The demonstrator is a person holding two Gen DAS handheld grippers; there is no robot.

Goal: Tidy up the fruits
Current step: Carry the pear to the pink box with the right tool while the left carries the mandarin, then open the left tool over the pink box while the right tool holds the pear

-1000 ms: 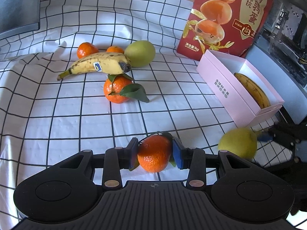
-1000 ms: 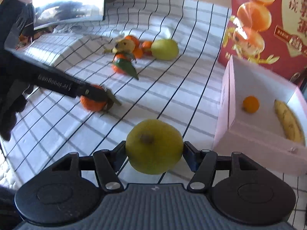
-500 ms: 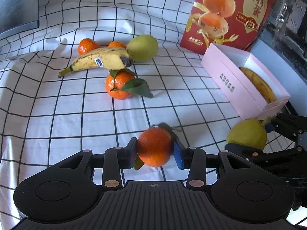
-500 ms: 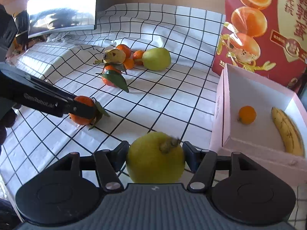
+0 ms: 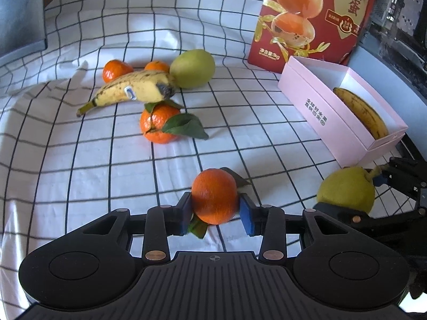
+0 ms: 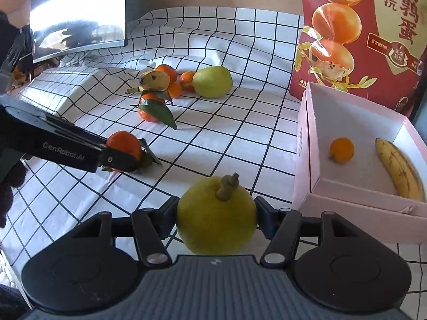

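Observation:
My left gripper [image 5: 215, 214] is shut on a leafy orange mandarin [image 5: 214, 196], held above the checked cloth. My right gripper [image 6: 216, 217] is shut on a yellow-green pear [image 6: 216, 218], stem up, just left of the pink box [image 6: 304, 144]. The box holds a small mandarin [image 6: 342, 150] and a banana [image 6: 400, 169]. In the left wrist view the pear [image 5: 347, 190] and right gripper hang at the near corner of the box [image 5: 315, 106]. On the cloth lie a banana [image 5: 130, 90], a leafy mandarin [image 5: 160, 126], two small mandarins [image 5: 116, 70] and a green pear [image 5: 192, 68].
A tall red egg package [image 5: 315, 16] stands behind the box. A monitor [image 6: 77, 13] stands at the back left. A raised fold of cloth [image 6: 66, 82] lies at the left. Dark equipment [image 5: 400, 16] sits right of the box.
Both grippers have risen and moved forward with their fruit. The pear has turned stem up and come closer to the pink box.

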